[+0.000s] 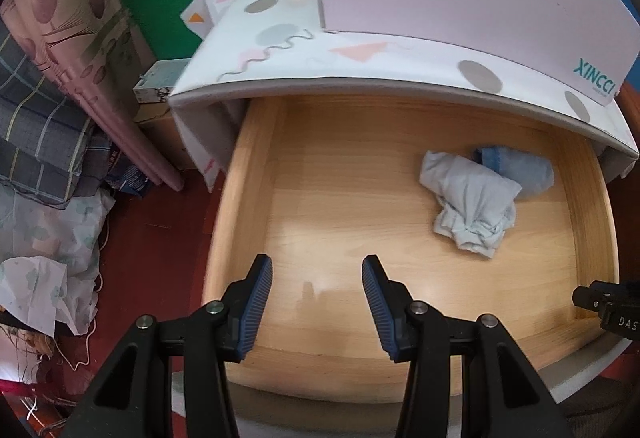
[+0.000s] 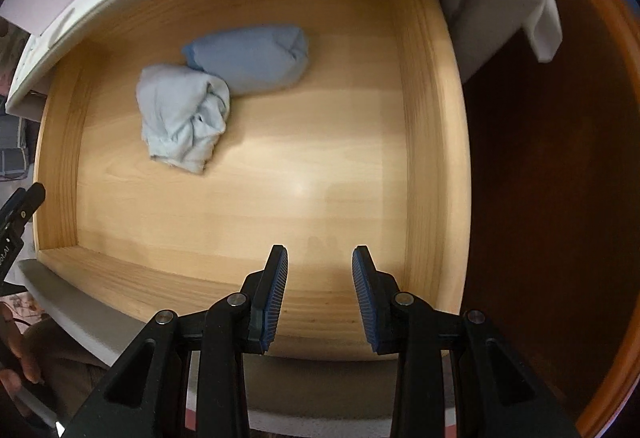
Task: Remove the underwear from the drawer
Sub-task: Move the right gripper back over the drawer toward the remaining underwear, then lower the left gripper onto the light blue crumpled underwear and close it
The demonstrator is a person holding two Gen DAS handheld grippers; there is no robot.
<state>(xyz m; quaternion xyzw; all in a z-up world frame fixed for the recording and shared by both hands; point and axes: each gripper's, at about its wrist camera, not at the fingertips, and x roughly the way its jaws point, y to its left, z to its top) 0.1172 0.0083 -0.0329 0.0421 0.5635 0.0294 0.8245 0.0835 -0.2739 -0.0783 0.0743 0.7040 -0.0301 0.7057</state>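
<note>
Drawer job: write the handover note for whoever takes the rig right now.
Left claw: open, empty, above the drawer's front left.
Right claw: open, empty, above the front right.
Drawer: pulled out. Two pieces lie touching toward the back: pale rolled underwear and, behind it, blue rolled underwear.
Done: drawer opened.
Left: grip each piece and lift it out; nothing removed yet.

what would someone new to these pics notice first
The eye lands first on two bundled garments toward the back of the open wooden drawer: a pale blue crumpled underwear bundle touching a deeper blue rolled bundle behind it. Next come both hand-held grippers, the left hand-held gripper and right hand-held gripper, jaws apart and empty over the bare drawer floor near its front.
</note>
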